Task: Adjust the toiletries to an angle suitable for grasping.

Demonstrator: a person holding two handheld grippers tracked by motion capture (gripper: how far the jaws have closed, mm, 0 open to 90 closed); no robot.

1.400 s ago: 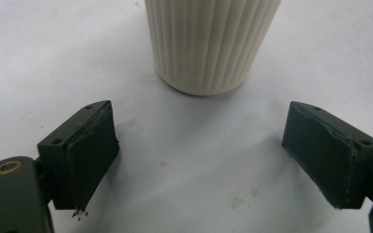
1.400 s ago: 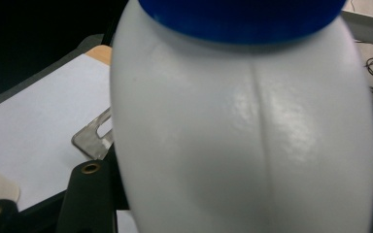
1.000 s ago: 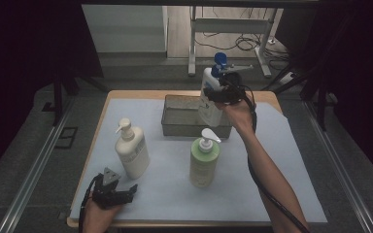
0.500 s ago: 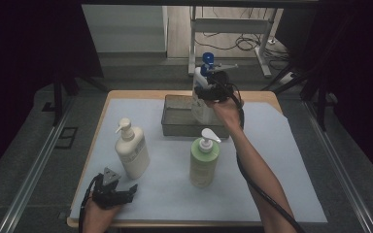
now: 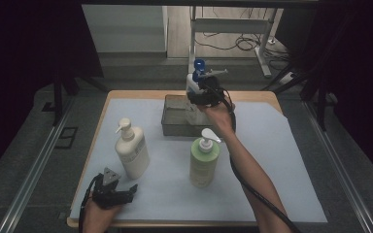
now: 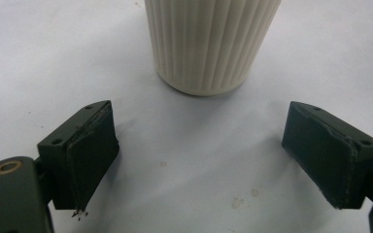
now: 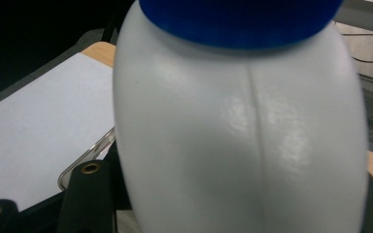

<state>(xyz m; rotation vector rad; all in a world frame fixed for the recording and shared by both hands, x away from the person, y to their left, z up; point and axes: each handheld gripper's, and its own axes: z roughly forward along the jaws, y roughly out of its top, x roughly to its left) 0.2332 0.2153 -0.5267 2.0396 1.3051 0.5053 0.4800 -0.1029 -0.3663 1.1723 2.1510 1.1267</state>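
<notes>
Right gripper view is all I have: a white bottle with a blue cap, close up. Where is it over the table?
Observer: In the high view the right claw holds the white bottle above the far side of the grey bin.
Operator: Is anything else standing nearby?
Observer: A green pump bottle stands upright just in front of the bin, on the person's side.
Operator: And the other hand?
Observer: The left claw is open with nothing between its jaws. A cream pump bottle stands close ahead of it, untouched.
</notes>
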